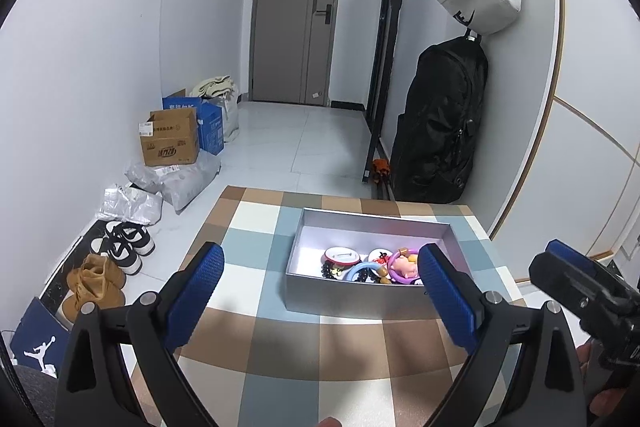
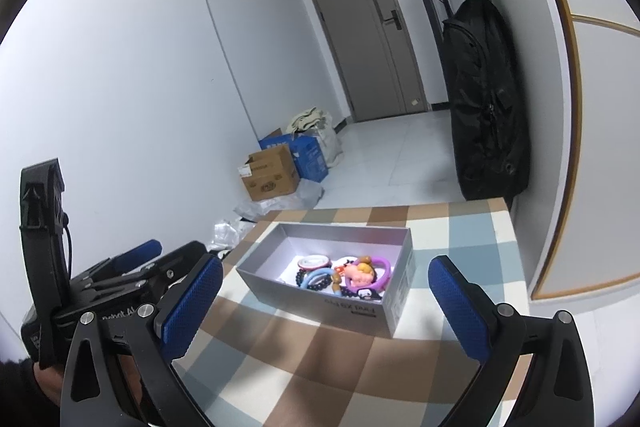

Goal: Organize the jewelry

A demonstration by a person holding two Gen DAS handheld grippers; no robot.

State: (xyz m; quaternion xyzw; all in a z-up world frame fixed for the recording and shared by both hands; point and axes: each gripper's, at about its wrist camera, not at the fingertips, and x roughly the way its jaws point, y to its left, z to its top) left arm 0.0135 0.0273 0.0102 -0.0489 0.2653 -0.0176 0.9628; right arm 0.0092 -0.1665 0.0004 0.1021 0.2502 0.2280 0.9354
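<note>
A grey open box (image 1: 352, 293) (image 2: 320, 303) stands on the checked tablecloth. Inside lie several pieces of jewelry: a blue ring bracelet (image 1: 362, 270) (image 2: 316, 277), a purple ring with a pink charm (image 1: 404, 265) (image 2: 366, 273), dark beads (image 1: 330, 271) (image 2: 300, 277) and a red-rimmed round piece (image 1: 342, 255) (image 2: 314, 261). My left gripper (image 1: 320, 287) is open and empty, just short of the box. My right gripper (image 2: 324, 295) is open and empty, also in front of the box. The right gripper's body shows at the right edge of the left wrist view (image 1: 580, 291).
The table (image 1: 248, 227) ends at its left edge above a tiled floor with shoes (image 1: 124, 243), bags and cardboard boxes (image 1: 172, 141). A black backpack (image 1: 436, 123) hangs on the wall right behind the table. A door (image 1: 296, 19) is at the far end.
</note>
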